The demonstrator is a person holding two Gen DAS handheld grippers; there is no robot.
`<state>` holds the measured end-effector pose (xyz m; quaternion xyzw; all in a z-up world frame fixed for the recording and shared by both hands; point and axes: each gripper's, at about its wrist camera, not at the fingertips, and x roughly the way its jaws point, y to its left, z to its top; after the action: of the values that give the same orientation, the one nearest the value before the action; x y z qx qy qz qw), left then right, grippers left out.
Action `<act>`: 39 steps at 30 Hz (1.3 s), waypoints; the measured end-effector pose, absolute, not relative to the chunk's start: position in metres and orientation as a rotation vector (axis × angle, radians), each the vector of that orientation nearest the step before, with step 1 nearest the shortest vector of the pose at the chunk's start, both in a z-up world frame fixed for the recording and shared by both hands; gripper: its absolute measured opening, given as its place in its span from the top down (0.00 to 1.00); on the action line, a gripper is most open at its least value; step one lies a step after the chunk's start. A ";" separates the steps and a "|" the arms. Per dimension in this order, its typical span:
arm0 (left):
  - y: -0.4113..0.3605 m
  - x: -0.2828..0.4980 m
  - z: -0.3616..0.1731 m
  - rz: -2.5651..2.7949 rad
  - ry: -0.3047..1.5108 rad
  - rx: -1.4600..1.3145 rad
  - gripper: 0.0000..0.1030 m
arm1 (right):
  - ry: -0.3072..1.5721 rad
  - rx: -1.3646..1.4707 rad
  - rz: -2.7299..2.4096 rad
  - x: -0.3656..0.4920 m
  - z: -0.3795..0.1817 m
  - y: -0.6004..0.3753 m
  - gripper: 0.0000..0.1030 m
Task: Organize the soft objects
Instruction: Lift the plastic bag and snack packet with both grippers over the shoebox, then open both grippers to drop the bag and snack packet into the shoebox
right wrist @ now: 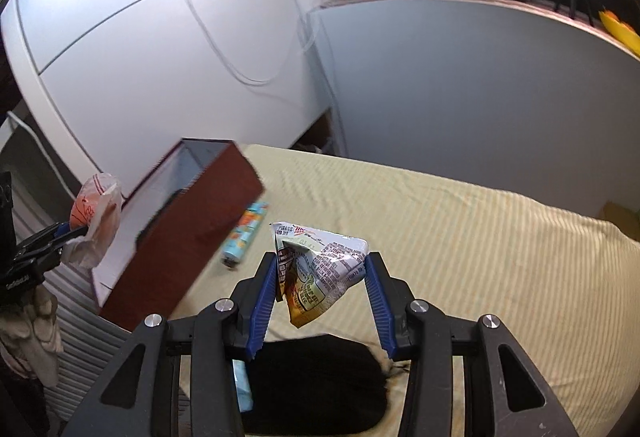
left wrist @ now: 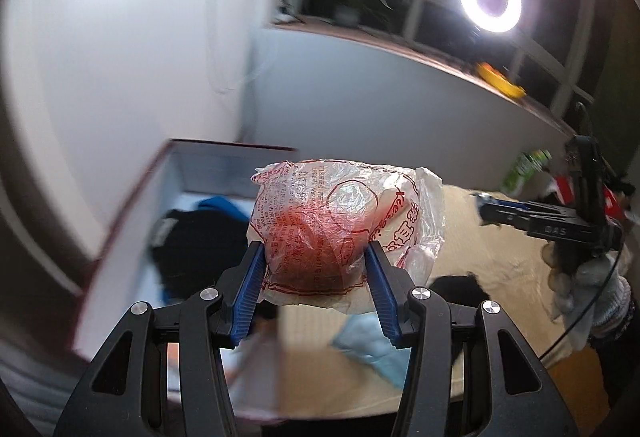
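My left gripper is shut on a round red object wrapped in a clear plastic bag with red print, held in the air beside the open red-brown box. The same wrapped ball shows at the far left of the right wrist view, near the box. My right gripper is shut on a crumpled printed snack packet, lifted over the yellow striped bedspread. In the left wrist view the right gripper appears at the right edge, held by a gloved hand.
Dark and blue cloths lie inside the box. A black cloth and a pale blue item lie under my right gripper. A light blue printed tube rests beside the box. White cabinets and a window sill stand behind.
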<state>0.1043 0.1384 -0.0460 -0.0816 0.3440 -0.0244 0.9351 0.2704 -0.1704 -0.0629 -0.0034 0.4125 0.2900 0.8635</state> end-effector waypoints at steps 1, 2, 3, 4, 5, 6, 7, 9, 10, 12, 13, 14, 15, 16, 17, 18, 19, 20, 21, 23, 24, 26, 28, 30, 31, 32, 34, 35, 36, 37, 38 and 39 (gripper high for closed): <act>0.150 0.098 -0.046 -0.025 0.695 -0.178 0.52 | 0.859 -0.014 0.620 0.269 -0.060 -0.161 0.61; 0.156 0.097 -0.046 -0.009 0.692 -0.184 0.52 | 0.852 -0.021 0.633 0.268 -0.058 -0.151 0.61; 0.164 0.091 -0.047 0.009 0.689 -0.189 0.52 | 0.848 -0.025 0.641 0.268 -0.056 -0.147 0.61; 0.168 0.088 -0.047 0.026 0.686 -0.193 0.52 | 0.841 -0.032 0.657 0.267 -0.052 -0.137 0.61; 0.174 0.083 -0.048 0.041 0.685 -0.198 0.52 | 0.835 -0.038 0.668 0.268 -0.050 -0.129 0.61; 0.178 0.078 -0.049 0.052 0.684 -0.205 0.52 | 0.831 -0.041 0.674 0.267 -0.048 -0.123 0.61; 0.184 0.075 -0.050 0.060 0.683 -0.213 0.52 | 0.826 -0.046 0.689 0.266 -0.044 -0.113 0.61; 0.195 0.071 -0.054 0.078 0.679 -0.218 0.52 | 0.816 -0.057 0.706 0.265 -0.043 -0.099 0.61; 0.198 0.068 -0.055 0.091 0.676 -0.215 0.52 | 0.809 -0.070 0.716 0.264 -0.040 -0.088 0.61; 0.202 0.064 -0.056 0.109 0.673 -0.210 0.52 | 0.805 -0.087 0.724 0.265 -0.040 -0.074 0.61; 0.204 0.063 -0.057 0.113 0.673 -0.213 0.52 | 0.805 -0.093 0.732 0.266 -0.039 -0.064 0.61; 0.206 0.062 -0.060 0.118 0.675 -0.213 0.52 | 0.808 -0.097 0.742 0.267 -0.038 -0.054 0.61; 0.207 0.062 -0.063 0.130 0.677 -0.203 0.52 | 0.810 -0.100 0.749 0.267 -0.038 -0.048 0.61; 0.208 0.061 -0.065 0.140 0.678 -0.190 0.52 | 0.813 -0.108 0.759 0.269 -0.038 -0.036 0.61; 0.209 0.061 -0.068 0.152 0.680 -0.176 0.52 | 0.813 -0.113 0.763 0.269 -0.037 -0.029 0.61; 0.211 0.062 -0.070 0.156 0.684 -0.170 0.52 | 0.815 -0.118 0.768 0.271 -0.037 -0.020 0.61; 0.212 0.061 -0.072 0.161 0.686 -0.167 0.52 | 0.820 -0.122 0.774 0.273 -0.038 -0.009 0.61; 0.212 0.063 -0.075 0.166 0.690 -0.160 0.52 | 0.825 -0.126 0.782 0.276 -0.039 0.001 0.61; 0.213 0.064 -0.077 0.168 0.694 -0.155 0.52 | 0.827 -0.127 0.783 0.277 -0.041 0.006 0.61; 0.214 0.066 -0.082 0.171 0.705 -0.145 0.52 | 0.840 -0.139 0.794 0.282 -0.045 0.025 0.61; 0.215 0.067 -0.085 0.171 0.708 -0.140 0.52 | 0.844 -0.142 0.796 0.284 -0.046 0.031 0.61; 0.215 0.070 -0.089 0.177 0.713 -0.128 0.52 | 0.862 -0.151 0.799 0.290 -0.053 0.049 0.61; 0.216 0.073 -0.092 0.195 0.714 -0.117 0.52 | 0.881 -0.148 0.807 0.295 -0.059 0.061 0.61; 0.215 0.073 -0.095 0.200 0.718 -0.105 0.51 | 0.892 -0.155 0.805 0.297 -0.064 0.072 0.61; 0.215 0.074 -0.096 0.205 0.719 -0.096 0.51 | 0.895 -0.162 0.809 0.299 -0.068 0.079 0.61; 0.216 0.073 -0.097 0.208 0.716 -0.090 0.51 | 0.898 -0.168 0.812 0.299 -0.070 0.083 0.61; 0.214 0.074 -0.096 0.220 0.711 -0.076 0.50 | 0.899 -0.180 0.813 0.300 -0.074 0.090 0.61; 0.214 0.074 -0.095 0.226 0.708 -0.073 0.47 | 0.901 -0.183 0.814 0.301 -0.076 0.092 0.60; 0.215 0.073 -0.094 0.226 0.704 -0.078 0.39 | 0.903 -0.183 0.819 0.302 -0.077 0.096 0.58; 0.215 0.073 -0.093 0.226 0.699 -0.083 0.36 | 0.908 -0.184 0.825 0.302 -0.079 0.100 0.58; 0.215 0.072 -0.092 0.226 0.695 -0.085 0.36 | 0.909 -0.185 0.823 0.302 -0.080 0.101 0.58; 0.215 0.072 -0.091 0.226 0.692 -0.085 0.36 | 0.906 -0.187 0.817 0.303 -0.080 0.103 0.53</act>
<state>0.0718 0.2154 -0.0915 -0.0417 0.3384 0.1105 0.9336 0.3026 0.1033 -0.0803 -0.0877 0.4248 0.3832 0.8155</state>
